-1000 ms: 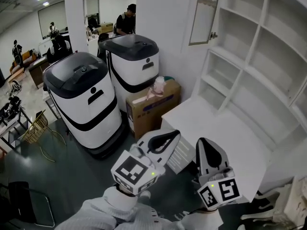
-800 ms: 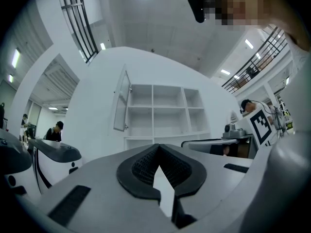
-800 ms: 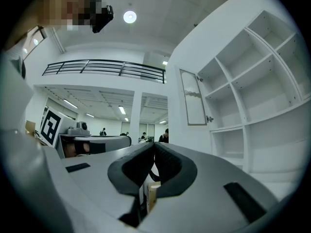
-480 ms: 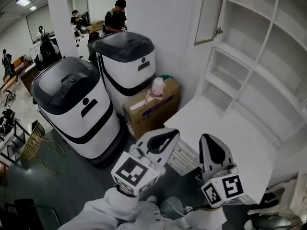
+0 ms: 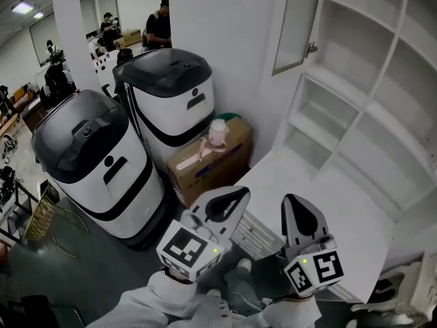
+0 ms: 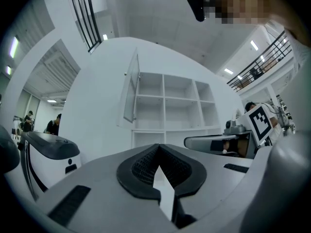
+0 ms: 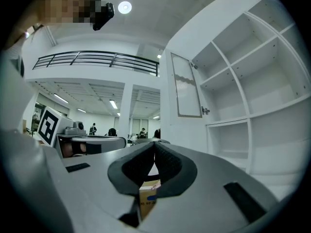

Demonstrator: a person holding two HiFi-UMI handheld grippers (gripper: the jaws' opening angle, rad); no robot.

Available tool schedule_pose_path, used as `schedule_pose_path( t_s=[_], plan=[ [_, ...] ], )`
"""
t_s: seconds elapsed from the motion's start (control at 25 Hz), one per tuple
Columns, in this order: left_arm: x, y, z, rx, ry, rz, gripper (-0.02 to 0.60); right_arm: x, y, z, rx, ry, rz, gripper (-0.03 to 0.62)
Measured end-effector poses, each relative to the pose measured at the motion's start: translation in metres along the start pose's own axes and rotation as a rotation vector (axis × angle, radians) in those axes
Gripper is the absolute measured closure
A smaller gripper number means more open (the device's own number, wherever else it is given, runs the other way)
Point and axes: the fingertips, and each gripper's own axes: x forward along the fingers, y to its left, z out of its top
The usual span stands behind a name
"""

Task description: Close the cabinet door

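Observation:
The white cabinet door point(image 5: 295, 26) hangs open at the upper left of a white shelf unit point(image 5: 369, 80), with a small knob point(image 5: 311, 47) on its edge. Both grippers are held low in front of the white counter point(image 5: 307, 190), well short of the door. My left gripper point(image 5: 235, 195) is shut and holds nothing. My right gripper point(image 5: 293, 203) is beside it, jaws together and empty. In the left gripper view, the door point(image 6: 130, 89) stands edge-on above my shut left gripper point(image 6: 158, 147). In the right gripper view, the door point(image 7: 187, 86) shows up and to the right of my right gripper point(image 7: 154, 144).
Two large white-and-black machines point(image 5: 82, 156) point(image 5: 171, 91) stand to the left. Against the wall beside the counter is a cardboard box point(image 5: 208, 159) with a pale container on top. People stand in the far background point(image 5: 158, 26).
Both grippers and the head have moved closer to the cabinet. The door and shelves look nearer, and the machines have slid left in the picture. Both grippers stay shut.

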Motion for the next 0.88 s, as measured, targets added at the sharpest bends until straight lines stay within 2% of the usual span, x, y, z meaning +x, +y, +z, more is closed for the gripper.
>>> schedule_pose_path(
  t_s=[0.28,0.6,0.88],
  plan=[
    [0.071,0.028,0.0,0.023,-0.003,0.015,0.572,0.04,-0.058,0.003,-0.016,-0.007,0.013,0.582],
    [0.157,0.036,0.01,0.05,-0.021,0.036,0.572,0.073,-0.133,0.014,-0.043,-0.024,0.047,0.582],
    [0.197,0.051,0.007,0.057,-0.026,0.087,0.572,0.101,-0.17,0.009,-0.04,-0.026,0.11,0.58]
  ],
)
